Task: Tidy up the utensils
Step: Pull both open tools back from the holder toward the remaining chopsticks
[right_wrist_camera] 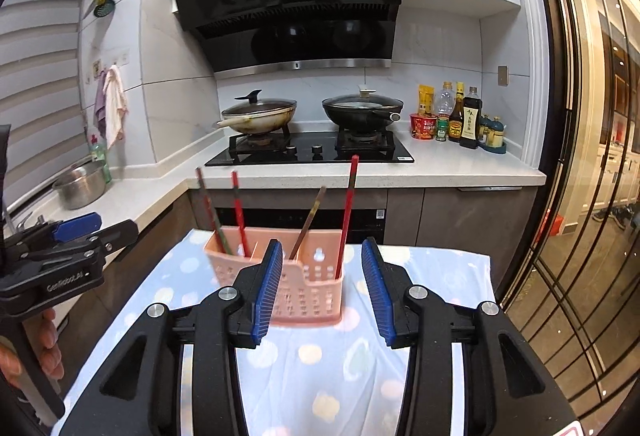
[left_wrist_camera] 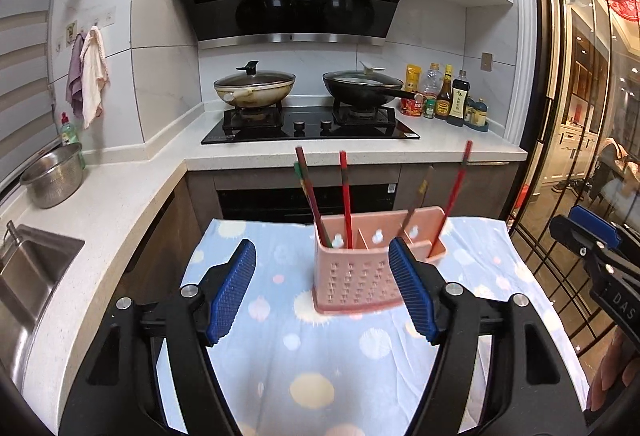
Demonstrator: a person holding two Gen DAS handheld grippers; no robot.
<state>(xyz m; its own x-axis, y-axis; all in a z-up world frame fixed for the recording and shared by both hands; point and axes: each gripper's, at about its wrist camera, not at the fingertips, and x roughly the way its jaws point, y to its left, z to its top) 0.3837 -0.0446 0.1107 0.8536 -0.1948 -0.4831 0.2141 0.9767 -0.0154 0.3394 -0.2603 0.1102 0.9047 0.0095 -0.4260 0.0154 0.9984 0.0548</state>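
utensil holder (left_wrist_camera: 360, 272) on cloth-covered table (left_wrist_camera: 280, 356), chopsticks (left_wrist_camera: 346, 196) standing in it; stove (left_wrist_camera: 312, 126) at 12 o'clock behind, sink (left_wrist_camera: 24, 276) at 9

Pink holder (left_wrist_camera: 356, 276): matt plastic, punched with holes. Chopsticks (left_wrist_camera: 346, 192) gleam with red lacquer. The cloth (left_wrist_camera: 304, 364) under it is soft, printed cotton-like fabric. Gripper pads (left_wrist_camera: 232, 292) are ribbed blue rubber on black plastic with steel bolts. Glossy black glass hob (left_wrist_camera: 312, 132), speckled stone counter (left_wrist_camera: 120, 212), brushed steel bowl (left_wrist_camera: 52, 176).
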